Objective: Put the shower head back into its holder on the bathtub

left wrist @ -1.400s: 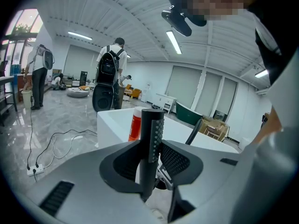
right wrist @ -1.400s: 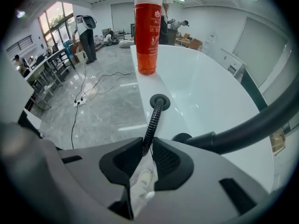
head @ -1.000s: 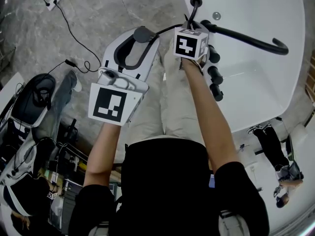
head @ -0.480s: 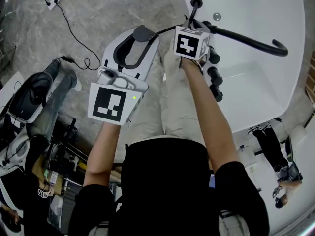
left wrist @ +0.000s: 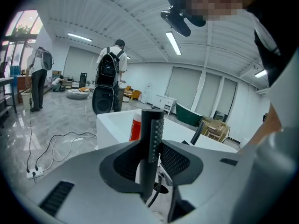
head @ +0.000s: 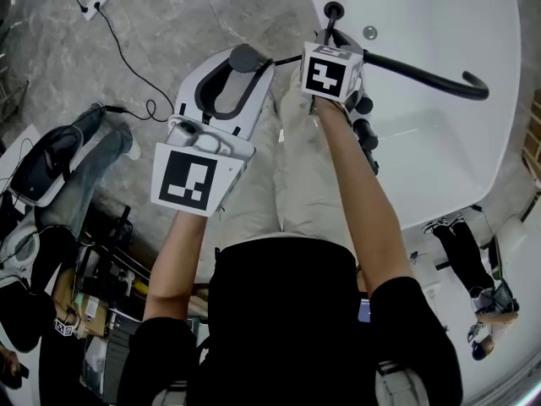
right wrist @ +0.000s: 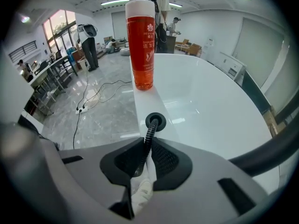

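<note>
Over bathtub rim (right wrist: 145,101), right gripper (right wrist: 145,155) points steeply down, clamping hose (right wrist: 149,136)

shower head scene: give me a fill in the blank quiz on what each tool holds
1. The left tool is shut on the black ____.
2. The right tool grips the hose, which runs into a ____ in the bathtub rim.
3. The bottle standing on that rim is ____.
Missing words: shower head; hole; red.
</note>
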`<state>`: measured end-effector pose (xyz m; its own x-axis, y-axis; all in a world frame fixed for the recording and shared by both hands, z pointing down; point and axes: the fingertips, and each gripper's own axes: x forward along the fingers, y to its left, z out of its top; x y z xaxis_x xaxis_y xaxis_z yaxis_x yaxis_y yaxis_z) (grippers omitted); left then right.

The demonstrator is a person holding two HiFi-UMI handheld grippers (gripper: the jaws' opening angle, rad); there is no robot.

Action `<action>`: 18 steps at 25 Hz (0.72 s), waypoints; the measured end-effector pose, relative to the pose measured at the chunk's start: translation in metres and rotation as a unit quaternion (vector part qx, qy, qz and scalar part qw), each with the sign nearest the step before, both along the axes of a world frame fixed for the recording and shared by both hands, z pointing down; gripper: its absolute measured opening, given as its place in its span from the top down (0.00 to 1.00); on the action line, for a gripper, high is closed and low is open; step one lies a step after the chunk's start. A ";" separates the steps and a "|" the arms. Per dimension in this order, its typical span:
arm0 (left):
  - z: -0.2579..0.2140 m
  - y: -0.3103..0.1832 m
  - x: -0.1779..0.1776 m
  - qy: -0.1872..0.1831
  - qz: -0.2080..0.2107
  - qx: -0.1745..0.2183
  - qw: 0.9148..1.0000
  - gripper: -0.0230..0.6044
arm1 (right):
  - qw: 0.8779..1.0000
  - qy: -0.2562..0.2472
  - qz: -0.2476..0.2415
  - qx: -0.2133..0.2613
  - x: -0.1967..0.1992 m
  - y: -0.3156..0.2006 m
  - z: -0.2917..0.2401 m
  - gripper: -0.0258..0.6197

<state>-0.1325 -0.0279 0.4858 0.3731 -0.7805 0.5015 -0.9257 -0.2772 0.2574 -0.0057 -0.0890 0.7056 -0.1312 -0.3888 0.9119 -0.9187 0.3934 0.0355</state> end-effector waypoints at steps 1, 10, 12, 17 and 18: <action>-0.001 -0.001 0.001 0.000 0.000 0.001 1.000 0.74 | 1.000 0.001 -0.006 -0.001 0.000 -0.001 -0.001 0.87; -0.008 -0.004 0.000 -0.002 0.000 0.005 1.000 0.74 | 0.999 -0.039 -0.018 0.019 -0.021 -0.022 -0.014 0.87; -0.008 -0.005 0.000 -0.003 -0.002 0.006 1.000 0.74 | 0.999 -0.043 -0.013 0.016 -0.021 -0.022 -0.015 0.87; -0.010 -0.021 0.008 -0.004 -0.003 0.008 1.000 0.74 | 0.999 -0.045 -0.006 0.012 -0.012 -0.038 -0.014 0.87; -0.010 -0.023 0.008 -0.004 -0.003 0.008 1.000 0.74 | 0.999 -0.046 -0.004 0.010 -0.012 -0.040 -0.014 0.87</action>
<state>-0.1243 -0.0506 0.4757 0.3644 -0.7902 0.4927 -0.9294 -0.2756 0.2453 -0.0181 -0.1286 0.6920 -0.2175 -0.4047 0.8882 -0.9152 0.4009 -0.0414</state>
